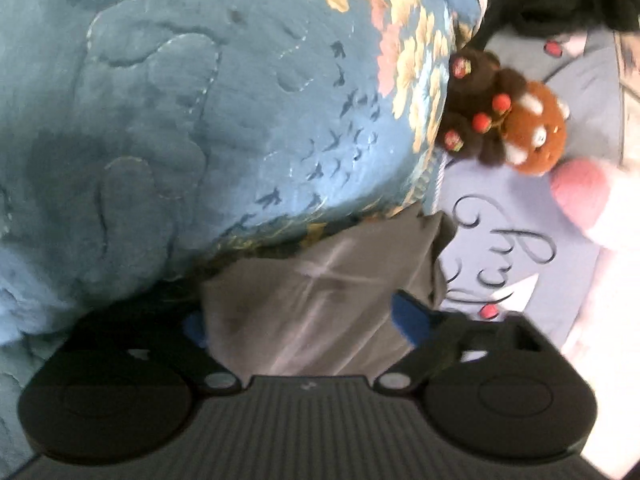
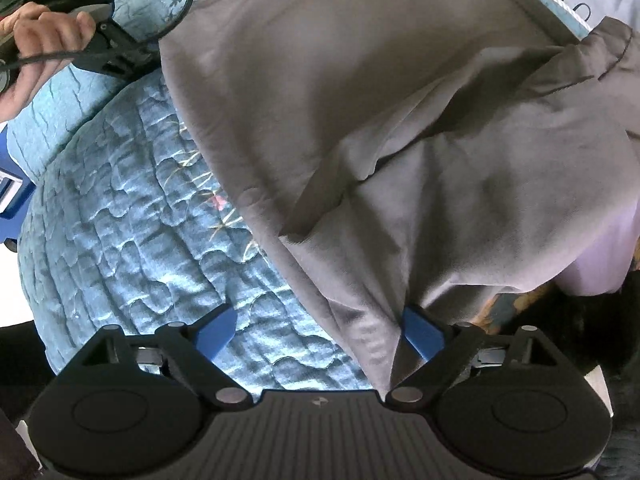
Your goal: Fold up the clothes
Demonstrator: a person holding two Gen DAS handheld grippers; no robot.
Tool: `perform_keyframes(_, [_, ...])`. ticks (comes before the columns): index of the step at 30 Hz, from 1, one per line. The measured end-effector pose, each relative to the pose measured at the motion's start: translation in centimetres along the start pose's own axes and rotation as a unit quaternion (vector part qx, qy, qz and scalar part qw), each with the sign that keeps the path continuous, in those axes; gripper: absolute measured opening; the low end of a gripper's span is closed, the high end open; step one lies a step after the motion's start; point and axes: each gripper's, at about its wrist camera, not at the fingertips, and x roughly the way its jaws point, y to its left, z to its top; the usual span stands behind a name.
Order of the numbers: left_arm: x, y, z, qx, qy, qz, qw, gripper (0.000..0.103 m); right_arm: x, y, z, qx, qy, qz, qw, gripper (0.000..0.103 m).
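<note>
Here, in the left wrist view, the left gripper [image 1: 308, 320] has its blue-padded fingers [image 1: 410, 318] set wide apart, with a fold of the grey jersey garment [image 1: 304, 304] filling the gap between them; the cloth hides the left pad almost fully, and I cannot tell whether the pads press on it or merely flank it. From the gripper the grey cloth runs toward 12 o'clock and ends against the edge of the quilted blue bedspread with its bird and flower print [image 1: 208, 120], which fills the view from 9 to 12 o'clock. At 2 o'clock a brown plush toy with red dots [image 1: 508, 124] lies just beside the bedspread's border, on a pale lilac sheet with dark script lettering [image 1: 516, 240]. At 3 o'clock a pink and white soft shape [image 1: 588, 200] rests on that sheet.

In the right wrist view, the right gripper [image 2: 320, 332] is spread wide. A narrow gathered edge of the grey garment [image 2: 400, 120] hangs touching its right blue pad [image 2: 422, 336], while the left pad stands apart over bare quilt. The garment spreads from 12 to 3 o'clock over the bedspread [image 2: 120, 240], creased across its middle. At 10 o'clock the person's left hand [image 2: 36, 44] grips the other tool's black handle.
</note>
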Motion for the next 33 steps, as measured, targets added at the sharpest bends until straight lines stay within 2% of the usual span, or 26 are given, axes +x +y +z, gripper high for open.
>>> perform_keyframes(1, [0.2, -0.2, -0.1, 0.007, 0.001, 0.003, 1.0, 0.074, 0.0, -0.1, 0.0, 0.002, 0.0, 0.001, 1.0, 0.091])
perform_keyframes(2, [0.5, -0.4, -0.3, 0.014, 0.002, 0.005, 0.9999, 0.069, -0.3, -0.3, 0.1, 0.005, -0.001, 0.004, 1.0, 0.085])
perform_keyframes(4, [0.9, -0.9, -0.6, 0.028, 0.006, 0.012, 0.9995, 0.066, -2.4, -1.5, 0.9, 0.025, -0.004, 0.019, 0.999, 0.078])
perform_keyframes(7, [1.0, -1.7, -1.0, 0.036, 0.007, 0.007, 0.9993, 0.066, -5.7, -3.2, 2.1, 0.055, -0.009, 0.041, 0.998, 0.078])
perform_keyframes(9, [0.6, -2.4, -1.1, 0.053, 0.005, 0.01, 0.9985, 0.068, -8.0, -4.5, 3.1, 0.072, -0.018, 0.057, 0.996, 0.081])
perform_keyframes(10, [0.2, -2.8, -1.2, 0.06, 0.004, 0.01, 0.9981, 0.068, -9.4, -5.5, 4.5, 0.066, -0.039, 0.069, 0.995, 0.087])
perform_keyframes(13, [-0.4, -3.4, -1.1, 0.082, 0.003, 0.02, 0.9965, 0.073, -12.1, -8.4, 11.4, 0.007, -0.093, 0.107, 0.99, 0.092])
perform_keyframes(17, [-1.3, -3.7, -0.8, 0.12, -0.002, 0.044, 0.9918, 0.073, -11.0, -9.6, 23.4, -0.122, -0.113, 0.123, 0.978, 0.092])
perform_keyframes(20, [-2.1, -3.3, -0.5, 0.131, -0.012, 0.059, 0.9896, 0.073, -7.7, -7.2, 30.2, -0.241, -0.092, 0.096, 0.962, 0.091])
perform_keyframes(23, [-3.2, -2.2, 0.0, 0.13, -0.021, 0.067, 0.989, 0.074, -3.5, -3.8, 33.7, -0.361, -0.069, 0.082, 0.926, 0.089])
perform_keyframes(25, [-3.2, -2.0, 0.2, 0.13, -0.022, 0.063, 0.9892, 0.075, -0.8, -2.4, 35.4, -0.395, -0.048, 0.1, 0.912, 0.089])
perform_keyframes(28, [-2.9, -2.1, 0.1, 0.155, -0.013, 0.062, 0.9859, 0.075, 2.9, -2.5, 38.4, -0.379, 0.019, 0.122, 0.917, 0.085])
perform_keyframes(30, [-2.9, -2.1, 0.0, 0.159, -0.011, 0.052, 0.9859, 0.075, 5.4, -3.3, 40.2, -0.347, 0.071, 0.156, 0.922, 0.081])
perform_keyframes(33, [-2.9, -1.9, 0.1, 0.158, -0.01, 0.036, 0.9868, 0.075, 7.7, -4.2, 41.3, -0.306, 0.128, 0.202, 0.921, 0.08])
